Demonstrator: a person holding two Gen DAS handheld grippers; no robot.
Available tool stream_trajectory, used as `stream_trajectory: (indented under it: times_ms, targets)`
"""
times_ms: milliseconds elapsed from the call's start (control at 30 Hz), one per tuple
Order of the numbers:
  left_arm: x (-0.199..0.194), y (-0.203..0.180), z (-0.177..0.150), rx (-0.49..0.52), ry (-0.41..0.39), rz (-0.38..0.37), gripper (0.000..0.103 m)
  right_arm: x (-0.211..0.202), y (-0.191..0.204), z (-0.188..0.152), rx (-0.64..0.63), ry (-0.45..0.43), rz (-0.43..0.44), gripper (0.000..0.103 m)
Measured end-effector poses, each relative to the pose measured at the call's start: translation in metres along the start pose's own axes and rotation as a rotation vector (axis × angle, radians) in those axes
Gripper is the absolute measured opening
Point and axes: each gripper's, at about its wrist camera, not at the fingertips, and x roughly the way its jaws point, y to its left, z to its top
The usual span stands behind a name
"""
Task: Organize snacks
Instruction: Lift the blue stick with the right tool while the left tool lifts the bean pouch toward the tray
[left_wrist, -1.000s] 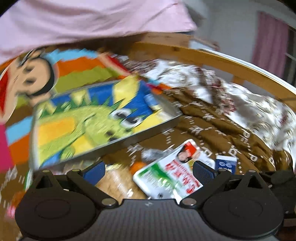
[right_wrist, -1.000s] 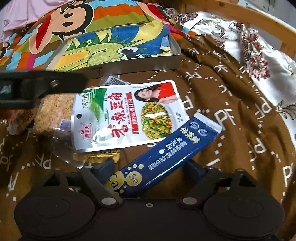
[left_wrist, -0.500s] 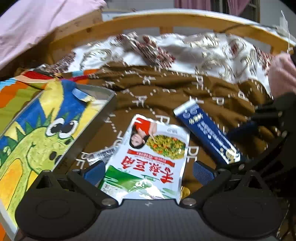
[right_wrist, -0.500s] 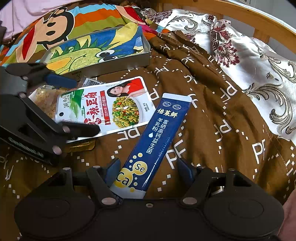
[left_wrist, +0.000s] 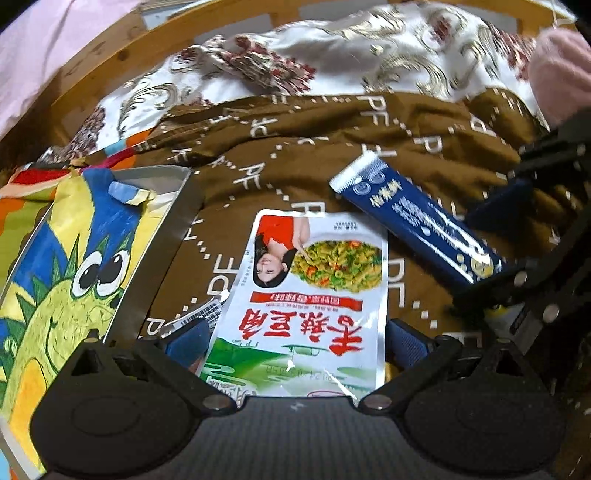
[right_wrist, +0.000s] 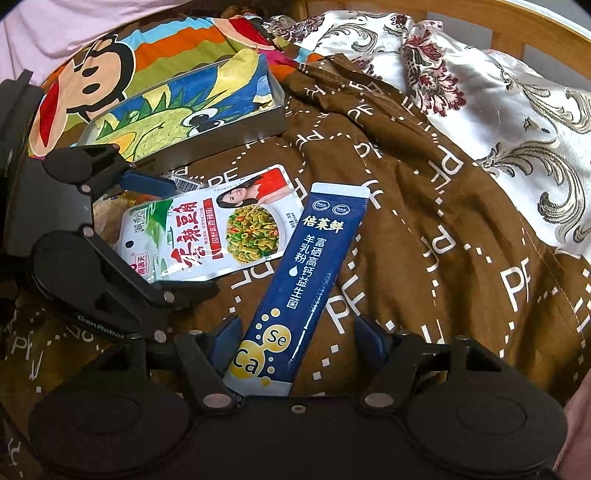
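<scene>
2 released grippers, left (left_wrist: 295, 343) astride white pouch (left_wrist: 314, 295), right (right_wrist: 295, 343) astride blue sachet (right_wrist: 306, 273), beside metal tray (left_wrist: 162, 251).

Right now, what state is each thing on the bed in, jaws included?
Metal tin: open, dinosaur bag inside.
White snack pouch: sealed, flat on the brown blanket.
Blue stick sachet: sealed, flat, outside the tin.
Left gripper: jaws open, astride the pouch.
Right gripper: jaws open around the sachet's end, not squeezing.

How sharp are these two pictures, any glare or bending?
Left wrist view: white snack pouch sharp with slight glare near its bottom; wooden bed frame bows with fisheye. Right wrist view: blue stick pack crisp, evenly lit, edges curved.
</scene>
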Motion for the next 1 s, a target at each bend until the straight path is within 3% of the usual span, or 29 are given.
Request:
stream_trajectory:
  times_ms: [300, 567, 700, 1000]
  targets:
    - [0.008, 0.0, 0.003, 0.03, 0.029, -0.01, 0.103, -0.002, -0.002, -0.002, 0.012, -0.001, 0.008, 0.071]
    - [0.006, -0.006, 0.001, 0.033, 0.051, 0.035, 0.102, -0.005, -0.007, -0.001, 0.038, -0.011, 0.021, 0.072]
    - [-0.002, -0.007, -0.003, -0.011, 0.068, 0.061, 0.098, -0.009, -0.012, -0.001, 0.063, -0.026, 0.028, 0.072]
    - [-0.027, -0.018, -0.028, -0.157, 0.145, 0.106, 0.099, -0.01, -0.016, 0.001, 0.08, -0.027, 0.042, 0.073]
